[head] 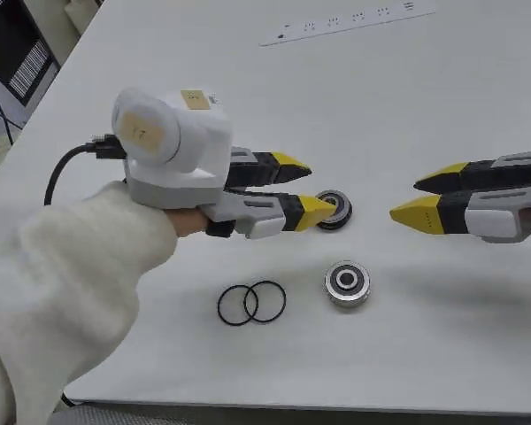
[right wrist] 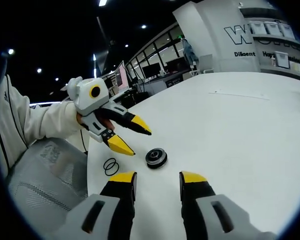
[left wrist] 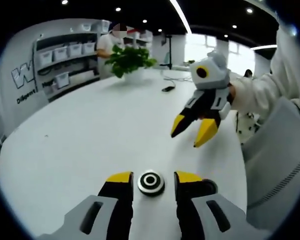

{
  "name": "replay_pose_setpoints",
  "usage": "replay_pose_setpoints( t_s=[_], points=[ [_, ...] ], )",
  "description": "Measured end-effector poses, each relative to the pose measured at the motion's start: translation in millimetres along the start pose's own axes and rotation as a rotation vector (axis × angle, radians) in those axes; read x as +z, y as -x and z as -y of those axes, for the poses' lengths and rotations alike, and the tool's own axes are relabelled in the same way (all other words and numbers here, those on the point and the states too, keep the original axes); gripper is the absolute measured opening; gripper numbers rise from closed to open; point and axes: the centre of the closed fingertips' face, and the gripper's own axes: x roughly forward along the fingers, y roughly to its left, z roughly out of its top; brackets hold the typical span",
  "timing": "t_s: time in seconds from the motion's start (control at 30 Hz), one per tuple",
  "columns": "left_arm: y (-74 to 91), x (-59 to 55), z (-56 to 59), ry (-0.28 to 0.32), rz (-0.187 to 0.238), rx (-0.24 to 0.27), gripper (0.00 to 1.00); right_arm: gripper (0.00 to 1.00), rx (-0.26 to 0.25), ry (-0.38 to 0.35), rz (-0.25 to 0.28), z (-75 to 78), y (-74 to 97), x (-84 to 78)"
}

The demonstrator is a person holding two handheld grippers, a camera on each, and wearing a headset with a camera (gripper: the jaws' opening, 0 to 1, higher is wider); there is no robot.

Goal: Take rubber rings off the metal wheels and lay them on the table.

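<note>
Since two black rubber rings (head: 251, 303) lie on the white table (head: 425, 80) beside a bare silver wheel (head: 347, 283), the dark-rimmed metal wheel (head: 334, 209) (seemingly ringed) is next. Your left gripper (head: 319, 189) and right gripper (head: 409, 198), both spread and empty, flank it: pin it, then peel.

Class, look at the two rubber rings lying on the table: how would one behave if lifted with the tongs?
The rubber rings look thin, so one would probably sag out of round when lifted. They lie flat, so rolling seems unlikely, but gripping something so low may be fiddly. They overlap, so lifting one may drag the other.
</note>
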Motion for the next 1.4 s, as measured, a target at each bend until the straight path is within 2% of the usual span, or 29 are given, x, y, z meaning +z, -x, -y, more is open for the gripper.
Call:
replay_pose_setpoints(
  t_s=[0.23, 0.47, 0.6, 0.73, 0.77, 1.0, 1.13, 1.4],
  points=[
    [-13.1, -7.2, -0.7, 0.001, -0.016, -0.005, 0.27, 0.31, -0.006, -0.014, 0.000, 3.8, -0.5, -4.9],
    [-16.1, -13.8, -9.4, 0.026, -0.034, 0.023, 0.21, 0.30, -0.002, -0.030, -0.004, 3.7, -1.3, -8.2],
    [-17.2, -14.9, -7.3, 0.036, -0.035, 0.010, 0.20, 0.30, -0.002, -0.030, -0.010, 5.6, -3.2, -9.5],
    [-19.4, -17.7, -2.9, 0.025, -0.045, -0.003, 0.17, 0.30, 0.004, -0.024, -0.019, 5.1, -6.3, -10.2],
    [-20.0, -19.0, -4.8, 0.006, -0.049, 0.008, 0.16, 0.30, 0.005, -0.022, -0.021, 4.9, -7.0, -10.4],
    [-22.1, -20.8, -4.6, -0.021, -0.054, 0.008, 0.14, 0.29, 0.020, -0.005, -0.038, 0.7, -15.7, -13.0],
    [-21.8, -21.7, 3.5, -0.023, -0.053, -0.011, 0.14, 0.28, 0.041, 0.019, -0.066, -6.1, -26.6, -18.5],
    [-21.7, -21.7, 19.5, -0.050, -0.054, -0.043, 0.14, 0.22, 0.048, 0.109, -0.111, -13.2, -48.7, -26.8]
  ],
)
